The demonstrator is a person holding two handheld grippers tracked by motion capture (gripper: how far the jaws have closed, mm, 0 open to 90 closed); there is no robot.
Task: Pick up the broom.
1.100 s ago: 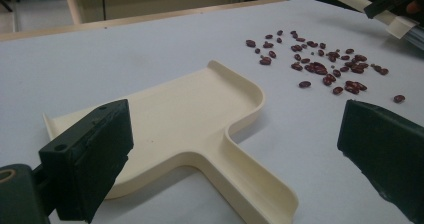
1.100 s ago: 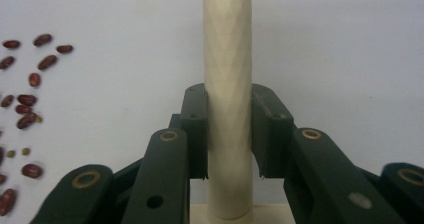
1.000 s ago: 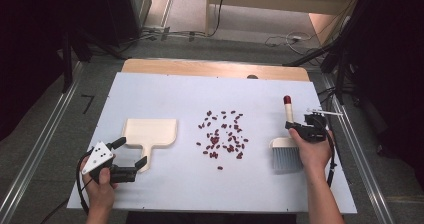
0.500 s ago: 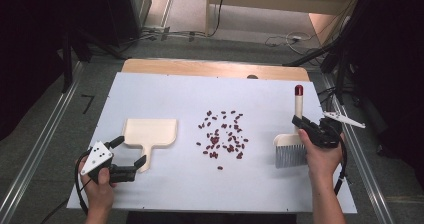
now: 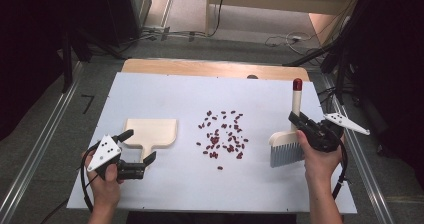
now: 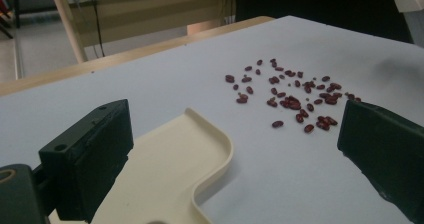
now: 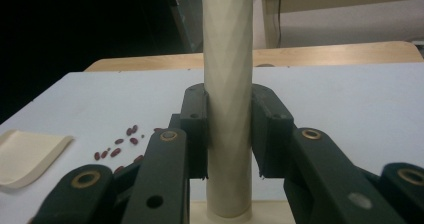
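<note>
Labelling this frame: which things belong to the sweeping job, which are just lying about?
Job:
brush, clamped in right gripper
red beans
dustpan, its handle between the open left gripper fingers

Lying about:
floor cables

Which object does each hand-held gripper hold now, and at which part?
The right hand-held gripper clamps the cream red-tipped brush around its round handle. The left hand-held gripper is open astride the cream plastic dustpan, holding nothing.

The table (image 5: 165, 91) wears a pale sheet; a cream dustpan (image 5: 150, 132) lies left of centre, red beans (image 5: 222, 134) are scattered mid-frame, and brush (image 5: 287, 146) bristles touch down at right.
</note>
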